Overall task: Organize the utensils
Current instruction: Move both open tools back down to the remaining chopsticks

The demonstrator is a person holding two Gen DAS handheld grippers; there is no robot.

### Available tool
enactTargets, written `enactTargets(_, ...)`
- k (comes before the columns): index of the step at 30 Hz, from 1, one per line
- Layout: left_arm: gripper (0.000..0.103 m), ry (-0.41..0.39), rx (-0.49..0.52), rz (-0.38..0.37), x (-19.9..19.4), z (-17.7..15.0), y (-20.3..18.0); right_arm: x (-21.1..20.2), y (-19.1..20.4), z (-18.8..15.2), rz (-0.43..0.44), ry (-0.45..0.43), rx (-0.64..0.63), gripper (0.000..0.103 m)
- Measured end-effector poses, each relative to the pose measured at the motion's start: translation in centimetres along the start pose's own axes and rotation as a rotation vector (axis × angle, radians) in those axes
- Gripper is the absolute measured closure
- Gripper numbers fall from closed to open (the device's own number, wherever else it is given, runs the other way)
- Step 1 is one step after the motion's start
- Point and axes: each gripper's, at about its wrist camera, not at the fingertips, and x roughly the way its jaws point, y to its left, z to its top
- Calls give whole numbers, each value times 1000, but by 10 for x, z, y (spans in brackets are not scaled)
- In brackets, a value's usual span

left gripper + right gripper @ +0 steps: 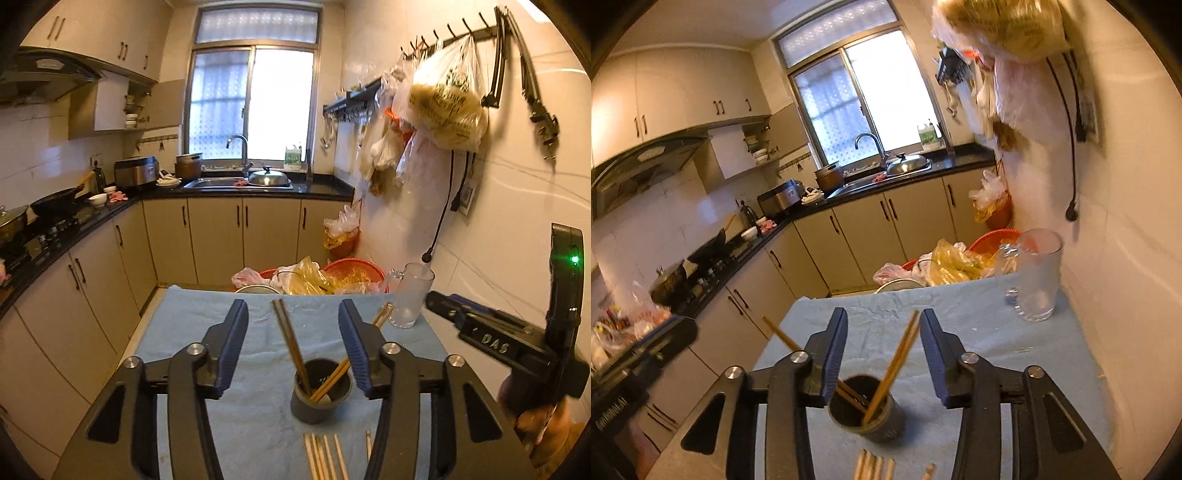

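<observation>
A dark round cup (320, 391) (864, 408) stands on the light blue cloth (258, 332) (979, 332). Two pairs of wooden chopsticks (290, 339) (895, 363) lean out of it, one to the left and one to the right. Several more chopsticks (325, 456) (873, 465) lie flat on the cloth in front of the cup. My left gripper (293, 345) hovers open above the cup, nothing pressed between its blue pads. My right gripper (882, 354) is open too, with a leaning pair standing free between its jaws. The right gripper also shows in the left wrist view (491, 332).
An empty glass mug (408, 297) (1034, 275) stands at the cloth's far right, near the tiled wall. Red baskets with plastic bags (317, 277) (960, 258) sit beyond the table's far edge. Bags hang on the wall rail (447, 92). Cabinets run along the left.
</observation>
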Motion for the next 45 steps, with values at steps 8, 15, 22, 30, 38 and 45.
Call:
enactTargets(8,44,104,-67,16,-27,-67,30,-41,-15,-50,-91,161,-113,36)
enactTargets(15,44,311,-155,3,10,-152,43,-20,-45,-134,-106,434,-104,36)
enactTargets(22,65,507,-94,-27,76,-211,14,23,-55,-205,0,569,-8,53)
enactTargets(30,75,544,-38,0,131,-213,-2,55,-42,-214,3,537,-26,56)
enactTargets(38,83,562,-22,-32,156,-210,-3,76,-35,-210,-21,486,-67,56)
enactTargets(45,82,556,-25,-89,158,-207,-3,80,-32,-210,-27,449,-87,56)
